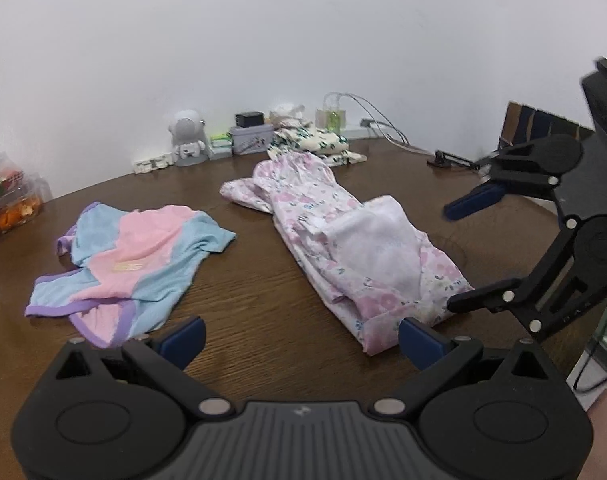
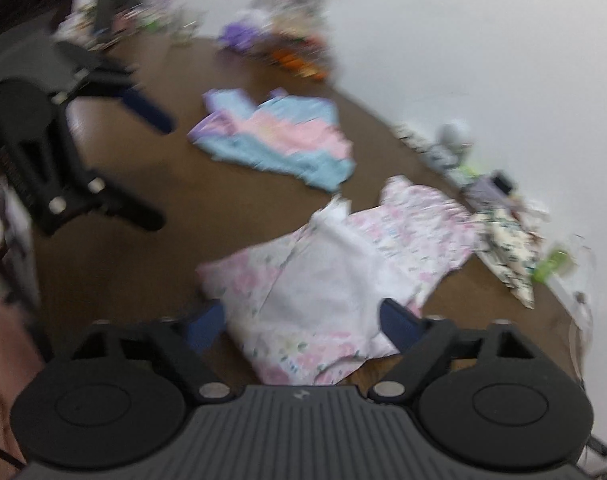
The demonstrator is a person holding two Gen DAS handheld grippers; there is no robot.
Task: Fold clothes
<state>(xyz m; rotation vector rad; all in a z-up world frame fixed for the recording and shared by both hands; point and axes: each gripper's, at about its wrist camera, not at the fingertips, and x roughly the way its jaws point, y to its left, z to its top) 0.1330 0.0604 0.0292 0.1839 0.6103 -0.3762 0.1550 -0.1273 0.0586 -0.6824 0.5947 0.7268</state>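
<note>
Soft, even, shadowless light; left wrist view sharp, right wrist view motion-blurred, both fisheye-bent with dark corners.

Brown wooden table (image 1: 263,312): floral garment (image 1: 343,240), pastel shirt (image 1: 135,256), perhaps trinkets.

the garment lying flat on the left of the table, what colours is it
Pink and light blue garment with purple trim, clearest in the left wrist view.

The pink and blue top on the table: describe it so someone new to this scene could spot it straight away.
On the brown wooden table lie two loose garments. The pink and blue top is the one nearer the snack box, lying apart from the long floral garment. Unlike that pale flowery one, it has plain blocks of pink and light blue with purple trim.
</note>
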